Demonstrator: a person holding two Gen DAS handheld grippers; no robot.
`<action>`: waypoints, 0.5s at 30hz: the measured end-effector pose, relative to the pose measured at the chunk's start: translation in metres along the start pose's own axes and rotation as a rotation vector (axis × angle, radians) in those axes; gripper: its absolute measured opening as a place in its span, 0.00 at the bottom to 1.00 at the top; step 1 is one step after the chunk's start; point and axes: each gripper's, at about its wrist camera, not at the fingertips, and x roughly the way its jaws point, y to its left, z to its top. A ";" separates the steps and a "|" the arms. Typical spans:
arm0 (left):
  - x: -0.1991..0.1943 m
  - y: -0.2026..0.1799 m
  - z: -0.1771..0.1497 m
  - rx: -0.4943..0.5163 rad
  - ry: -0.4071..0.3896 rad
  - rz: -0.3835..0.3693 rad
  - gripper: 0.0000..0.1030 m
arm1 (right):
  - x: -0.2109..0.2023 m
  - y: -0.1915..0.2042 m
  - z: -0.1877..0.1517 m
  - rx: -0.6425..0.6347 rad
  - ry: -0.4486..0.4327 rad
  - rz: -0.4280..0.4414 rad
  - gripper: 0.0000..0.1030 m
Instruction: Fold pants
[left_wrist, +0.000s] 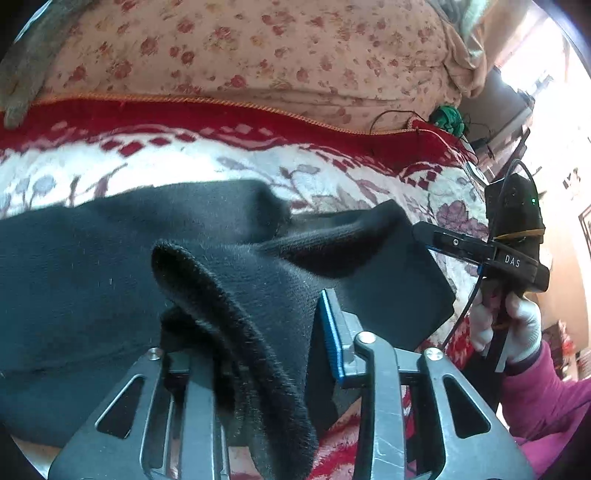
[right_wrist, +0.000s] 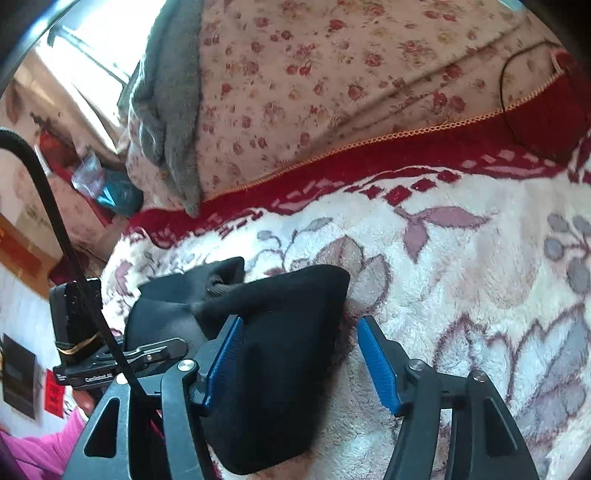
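Lay on the fleecy blanket (right_wrist: 461, 266), black pants (left_wrist: 92, 280), long axis running nine to three o'clock. Clamped a raised fold of pants, left gripper (left_wrist: 255, 332). Stood wide open, right gripper (right_wrist: 299, 365), pants edge against its left pad only.

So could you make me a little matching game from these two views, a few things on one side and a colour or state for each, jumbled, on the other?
Things:
1. pants
2. left gripper
3. right gripper
4. blanket

Descriptions:
A. open, fabric between its blue pads
B. white fleece with a red border
C. black
D. bunched fabric between its fingers

Pairs: 1-C, 2-D, 3-A, 4-B
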 end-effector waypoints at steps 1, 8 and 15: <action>0.000 -0.004 0.003 0.024 -0.001 0.004 0.26 | 0.000 -0.001 -0.001 0.011 -0.009 0.019 0.62; 0.001 -0.019 0.027 0.057 -0.005 -0.015 0.17 | 0.016 -0.013 -0.009 0.029 0.016 0.122 0.28; 0.015 -0.006 0.032 0.001 0.032 0.046 0.17 | -0.004 -0.047 -0.022 0.208 -0.076 0.133 0.24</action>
